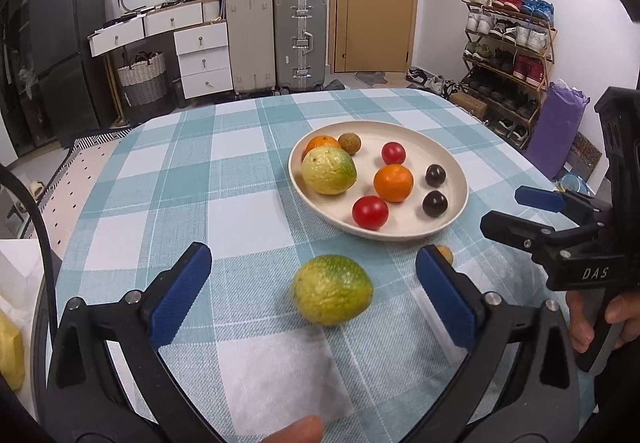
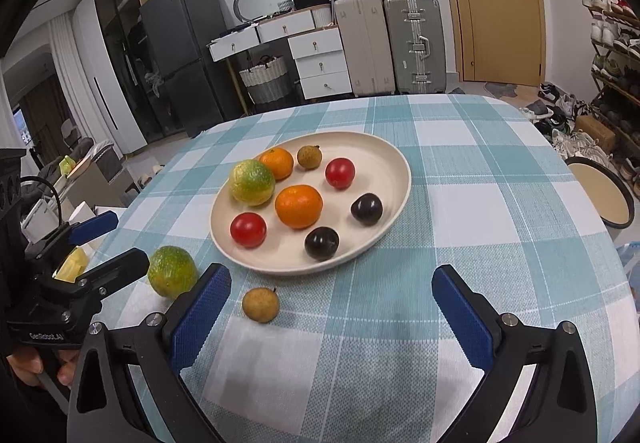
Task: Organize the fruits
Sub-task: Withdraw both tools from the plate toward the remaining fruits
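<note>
A cream plate on the checked tablecloth holds a yellow-green fruit, two oranges, two red tomatoes, two dark plums and a brown longan. A second yellow-green fruit lies on the cloth in front of the plate, between the open fingers of my left gripper and a little ahead of them. A small brown longan lies near the plate's front rim, just inside the left finger of my open, empty right gripper.
The table's far edge drops to a room with suitcases, drawers, a fridge and a shoe rack. A round stool stands right of the table. A white napkin lies under my left gripper. A yellow object sits at the left edge.
</note>
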Demonstrator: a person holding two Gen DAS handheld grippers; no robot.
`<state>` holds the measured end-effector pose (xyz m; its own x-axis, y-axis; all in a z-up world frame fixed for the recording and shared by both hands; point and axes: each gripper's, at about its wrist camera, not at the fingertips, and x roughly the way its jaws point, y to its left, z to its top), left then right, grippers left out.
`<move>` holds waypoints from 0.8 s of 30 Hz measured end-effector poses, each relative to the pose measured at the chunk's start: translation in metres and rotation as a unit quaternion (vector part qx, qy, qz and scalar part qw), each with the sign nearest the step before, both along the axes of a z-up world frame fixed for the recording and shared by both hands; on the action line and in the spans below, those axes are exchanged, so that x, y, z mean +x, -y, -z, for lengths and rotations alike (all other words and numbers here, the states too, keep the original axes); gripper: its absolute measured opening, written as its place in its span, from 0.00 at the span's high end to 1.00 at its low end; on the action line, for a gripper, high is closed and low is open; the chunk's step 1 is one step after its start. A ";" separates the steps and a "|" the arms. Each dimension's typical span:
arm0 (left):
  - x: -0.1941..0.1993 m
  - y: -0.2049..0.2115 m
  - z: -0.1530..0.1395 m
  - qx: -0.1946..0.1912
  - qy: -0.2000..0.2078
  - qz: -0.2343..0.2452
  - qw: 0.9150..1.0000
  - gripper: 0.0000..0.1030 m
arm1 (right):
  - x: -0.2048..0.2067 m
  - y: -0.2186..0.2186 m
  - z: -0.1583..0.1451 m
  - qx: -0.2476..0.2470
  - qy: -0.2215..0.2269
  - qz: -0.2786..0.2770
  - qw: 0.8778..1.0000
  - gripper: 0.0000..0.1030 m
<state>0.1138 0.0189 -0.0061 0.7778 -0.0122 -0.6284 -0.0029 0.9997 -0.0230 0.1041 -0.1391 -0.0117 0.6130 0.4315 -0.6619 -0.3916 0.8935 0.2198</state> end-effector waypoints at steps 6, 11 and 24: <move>-0.003 -0.008 0.013 -0.011 -0.012 -0.002 1.000 0.01 | -0.003 -0.009 0.008 -0.018 -0.019 -0.007 1.000 0.00; 0.000 -0.009 0.018 -0.019 -0.019 0.004 1.000 0.01 | -0.007 -0.019 0.014 -0.035 -0.029 -0.017 0.999 0.00; 0.011 -0.006 0.030 -0.017 -0.042 0.004 0.999 0.01 | -0.007 -0.039 0.025 -0.078 -0.047 -0.031 0.995 0.01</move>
